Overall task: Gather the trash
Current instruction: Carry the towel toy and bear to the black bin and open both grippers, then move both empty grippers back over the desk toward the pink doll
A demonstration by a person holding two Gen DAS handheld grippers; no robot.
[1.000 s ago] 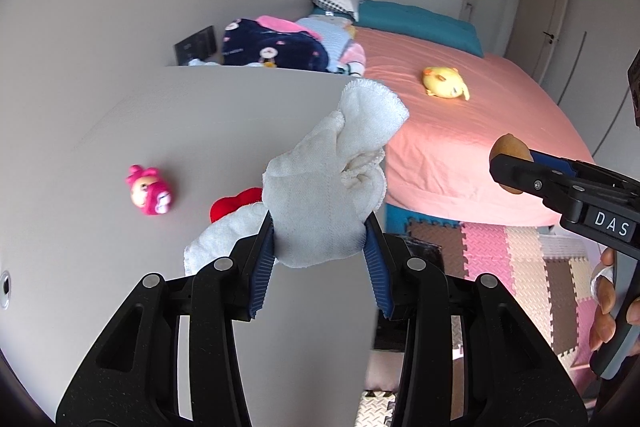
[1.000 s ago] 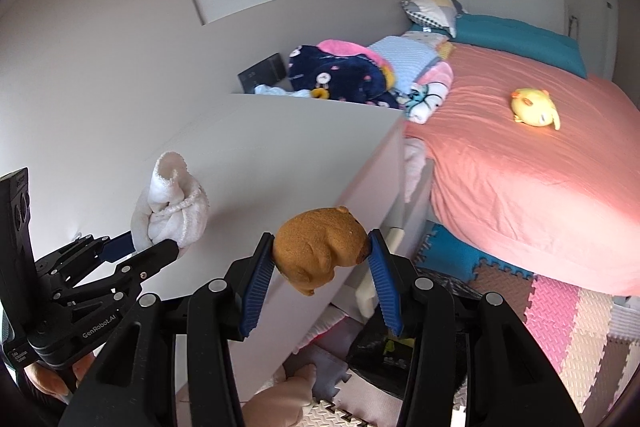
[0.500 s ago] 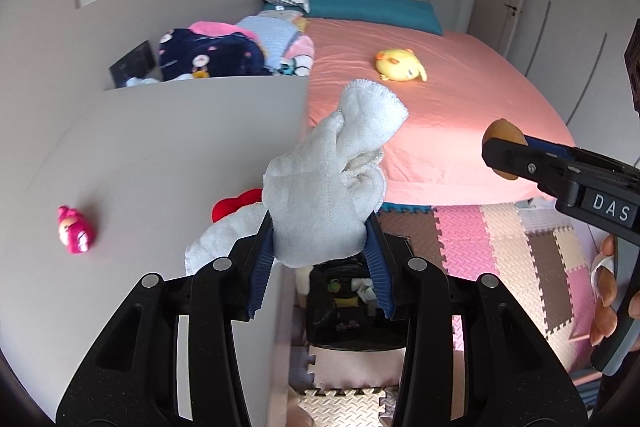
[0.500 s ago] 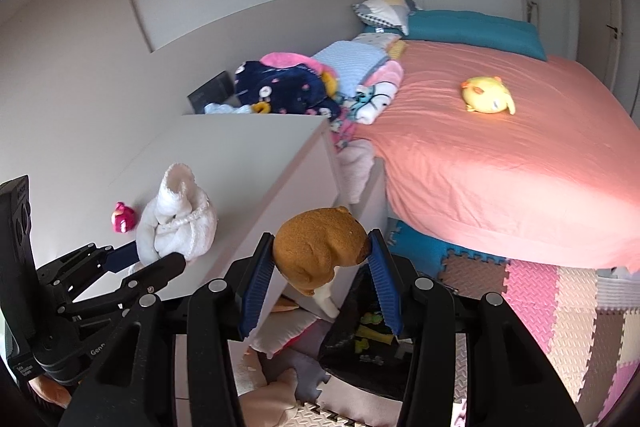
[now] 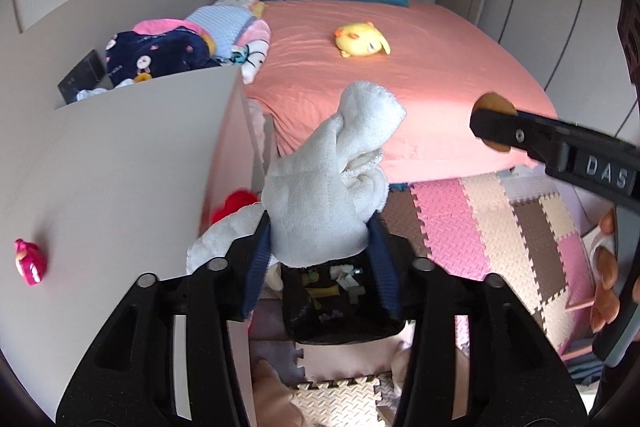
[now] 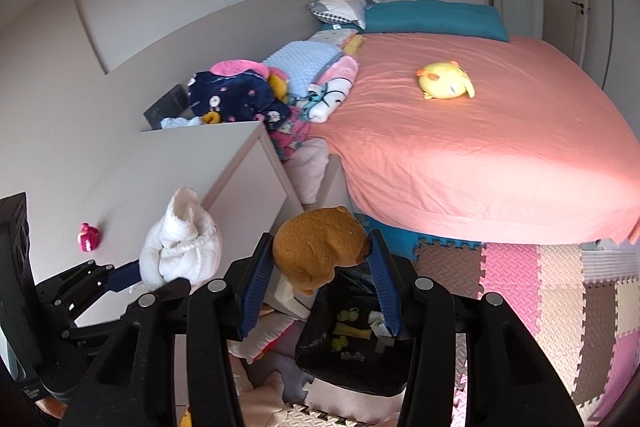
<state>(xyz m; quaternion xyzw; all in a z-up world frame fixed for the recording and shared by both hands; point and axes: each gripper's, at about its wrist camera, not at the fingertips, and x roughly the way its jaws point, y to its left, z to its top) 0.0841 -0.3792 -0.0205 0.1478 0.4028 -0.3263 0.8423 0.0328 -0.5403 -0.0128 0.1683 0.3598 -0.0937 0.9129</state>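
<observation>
My left gripper (image 5: 320,247) has a white fluffy cloth toy (image 5: 320,195) between its blue pads, and the jaws are opening. The pads still touch the toy's sides. My right gripper (image 6: 322,259) has a brown plush toy (image 6: 316,251) between its pads in the same way, its jaws opening too. Both toys hang above a black-lined bin (image 6: 356,347) on the floor, which holds several small scraps. The same bin (image 5: 340,311) shows under the white toy in the left wrist view. A person's hand (image 5: 604,287) grips the right tool's handle.
A pale dresser top (image 5: 120,179) lies to the left with a small pink figure (image 5: 28,263) on it. A red-and-white plush (image 5: 236,203) lies by the dresser's edge. The pink bed (image 6: 480,131) with a yellow plush (image 6: 444,81) fills the back. Foam floor mats (image 6: 540,287) lie to the right.
Both grippers have swung to the right, off the dresser top and over the black bin. The toys are still between the pads.
</observation>
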